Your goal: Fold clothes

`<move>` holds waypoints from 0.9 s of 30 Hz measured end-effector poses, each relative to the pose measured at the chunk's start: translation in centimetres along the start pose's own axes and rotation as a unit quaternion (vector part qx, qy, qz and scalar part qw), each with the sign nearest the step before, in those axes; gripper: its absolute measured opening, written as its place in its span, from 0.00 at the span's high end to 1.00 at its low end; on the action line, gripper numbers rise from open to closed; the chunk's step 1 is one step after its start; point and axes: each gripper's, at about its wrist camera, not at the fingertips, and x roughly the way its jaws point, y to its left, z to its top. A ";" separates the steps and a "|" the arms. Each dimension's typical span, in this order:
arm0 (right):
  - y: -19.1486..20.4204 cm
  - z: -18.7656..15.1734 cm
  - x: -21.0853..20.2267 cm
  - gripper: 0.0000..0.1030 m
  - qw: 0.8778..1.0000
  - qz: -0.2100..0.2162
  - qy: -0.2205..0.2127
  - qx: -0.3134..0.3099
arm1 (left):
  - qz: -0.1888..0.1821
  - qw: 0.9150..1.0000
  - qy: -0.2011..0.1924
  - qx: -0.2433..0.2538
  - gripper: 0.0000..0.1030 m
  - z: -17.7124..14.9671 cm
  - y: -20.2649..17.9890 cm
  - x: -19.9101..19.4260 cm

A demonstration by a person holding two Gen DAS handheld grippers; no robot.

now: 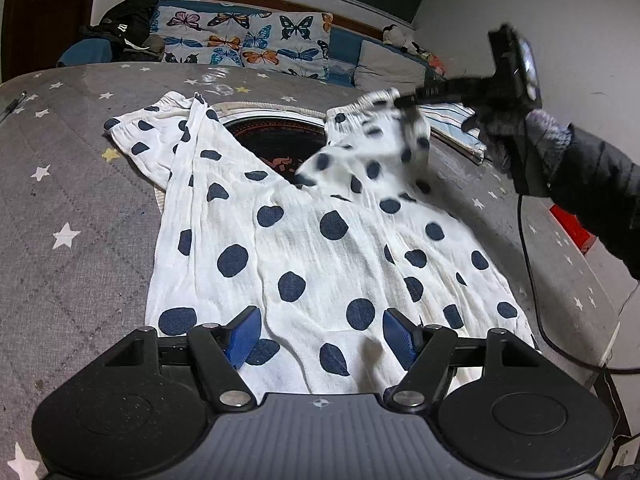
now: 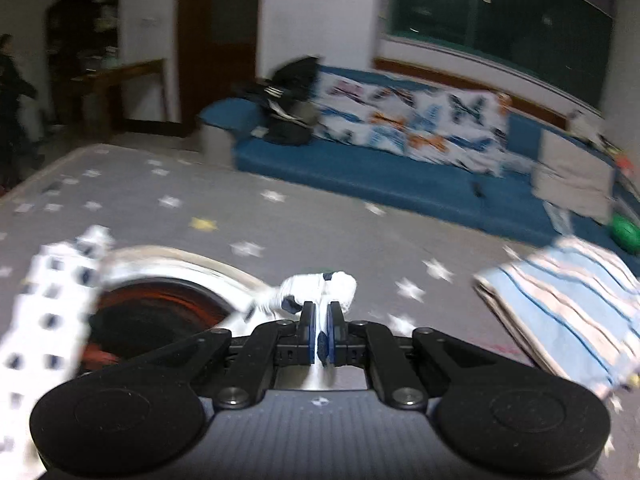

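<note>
A white garment with dark blue dots (image 1: 304, 240) lies spread on a grey star-patterned bed (image 1: 72, 208). My left gripper (image 1: 320, 336) is open, its blue pads either side of the garment's near edge. My right gripper (image 1: 404, 104) is shut on the garment's far right corner and holds it lifted off the bed. In the right wrist view, my right gripper (image 2: 321, 330) pinches bunched white fabric (image 2: 320, 286); the rest of the garment (image 2: 44, 300) hangs blurred at left.
A round dark mat with a white rim (image 1: 276, 140) lies under the garment. A folded blue-striped cloth (image 2: 568, 308) sits on the bed at right. A blue sofa (image 2: 360, 168) with a butterfly blanket (image 1: 244, 36) stands behind. A black cable (image 1: 532, 280) hangs at right.
</note>
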 end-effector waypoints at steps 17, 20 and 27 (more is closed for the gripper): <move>-0.3 -1.9 3.4 0.65 0.996 0.058 0.046 0.041 | 0.003 1.000 0.008 0.011 0.26 0.2 -0.5 0.4; 0.3 -1.3 4.9 0.57 0.997 0.060 0.042 0.038 | 0.001 1.000 0.010 0.012 0.23 0.3 -0.5 0.5; 1.7 0.2 7.5 0.51 0.999 0.019 0.035 0.006 | -0.004 1.000 0.010 0.021 0.21 0.1 -0.6 0.5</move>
